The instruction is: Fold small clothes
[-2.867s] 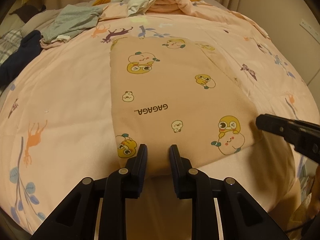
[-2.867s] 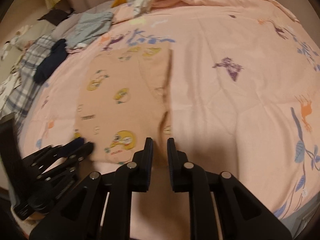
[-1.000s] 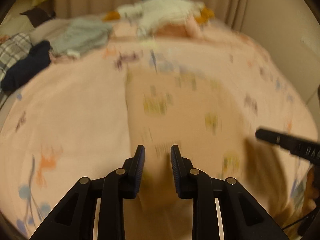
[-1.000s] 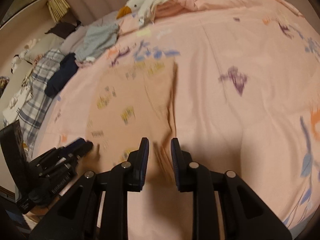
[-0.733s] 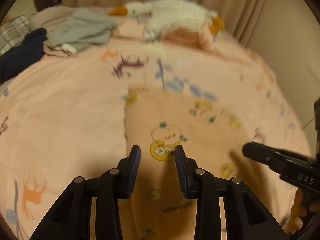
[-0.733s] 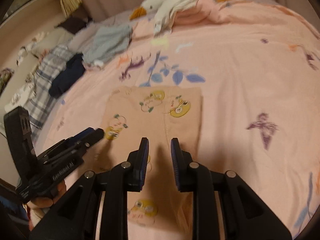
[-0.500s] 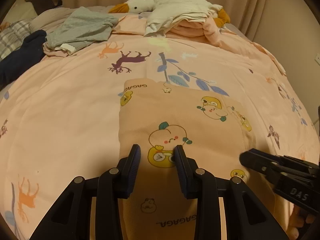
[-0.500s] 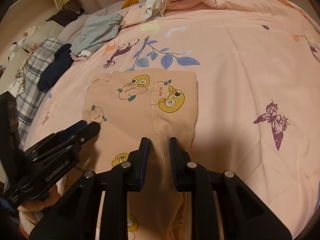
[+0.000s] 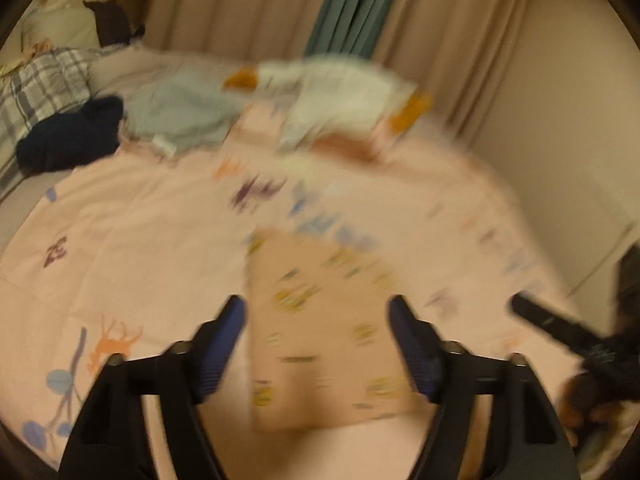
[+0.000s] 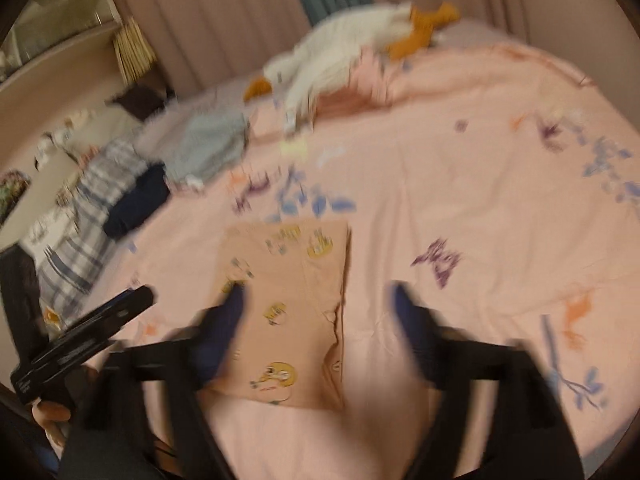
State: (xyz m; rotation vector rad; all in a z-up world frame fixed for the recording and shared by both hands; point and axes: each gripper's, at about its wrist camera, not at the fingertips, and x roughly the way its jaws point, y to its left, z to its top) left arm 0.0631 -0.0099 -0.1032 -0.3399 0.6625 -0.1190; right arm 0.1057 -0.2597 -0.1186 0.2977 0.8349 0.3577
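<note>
Both the left claw (image 9: pixel 316 312) and right claw (image 10: pixel 316 300) have just sprung apart, empty, leaving the folded peach garment (image 10: pixel 296 304) low-centre on the bed (image 10: pixel 480 200), so this fold looks complete.

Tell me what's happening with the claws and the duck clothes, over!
Left claw, right claw just opened, empty. Peach duck-print garment folded flat on bedspread. Nothing blocking.

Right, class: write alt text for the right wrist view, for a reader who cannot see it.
A folded peach garment with yellow cartoon prints lies flat on a pink bedspread, with the right gripper open above it, holding nothing. The left gripper shows at the left edge, and more clothes and a white goose plush lie at the far end. The picture is motion-blurred.
</note>
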